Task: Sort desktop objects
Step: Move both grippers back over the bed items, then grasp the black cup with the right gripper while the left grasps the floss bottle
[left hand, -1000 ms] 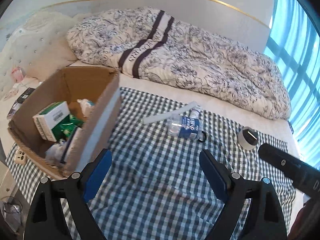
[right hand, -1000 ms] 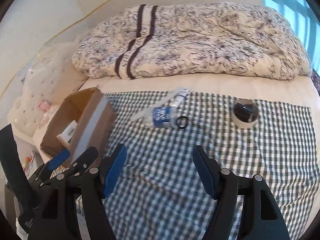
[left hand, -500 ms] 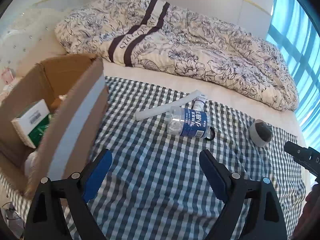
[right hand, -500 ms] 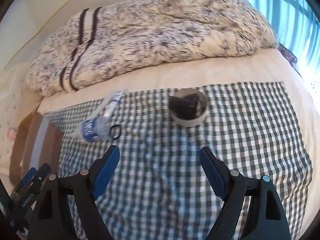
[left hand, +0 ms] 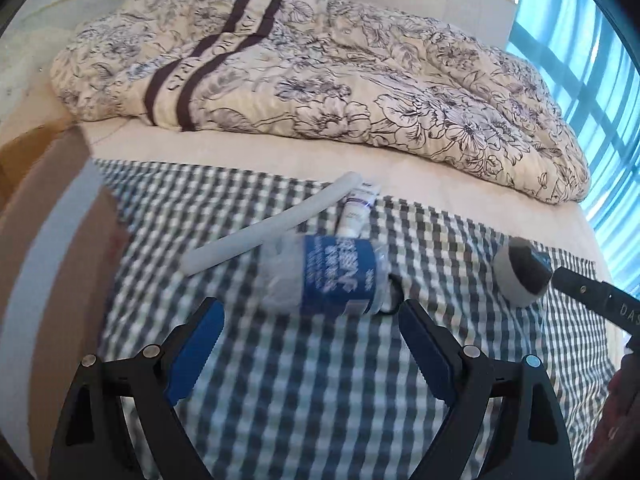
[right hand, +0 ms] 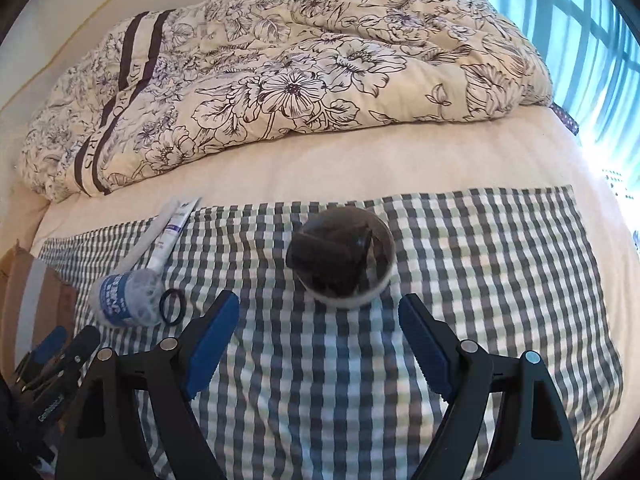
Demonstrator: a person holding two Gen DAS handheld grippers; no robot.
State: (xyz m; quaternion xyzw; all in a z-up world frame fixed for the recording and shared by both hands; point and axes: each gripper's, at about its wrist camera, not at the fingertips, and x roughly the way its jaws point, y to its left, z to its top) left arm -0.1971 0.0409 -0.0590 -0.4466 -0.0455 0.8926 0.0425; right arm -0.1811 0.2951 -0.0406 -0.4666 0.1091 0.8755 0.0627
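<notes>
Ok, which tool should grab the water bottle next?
Left. The left tool is open, with the water bottle lying just ahead between its fingers. The right tool, also open, faces the tape roll instead; from there the bottle sits far off to its left.

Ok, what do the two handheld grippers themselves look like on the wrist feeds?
Both look alike. The left gripper has two black angular plastic arms with silver pivot screws, one pale blue one, and blue ribbed finger pads. The right gripper has the same black frame, silver screws and blue ribbed pads. In the left view its black finger bears partial white lettering, "D.A.S". No cables or sleeves show.
</notes>
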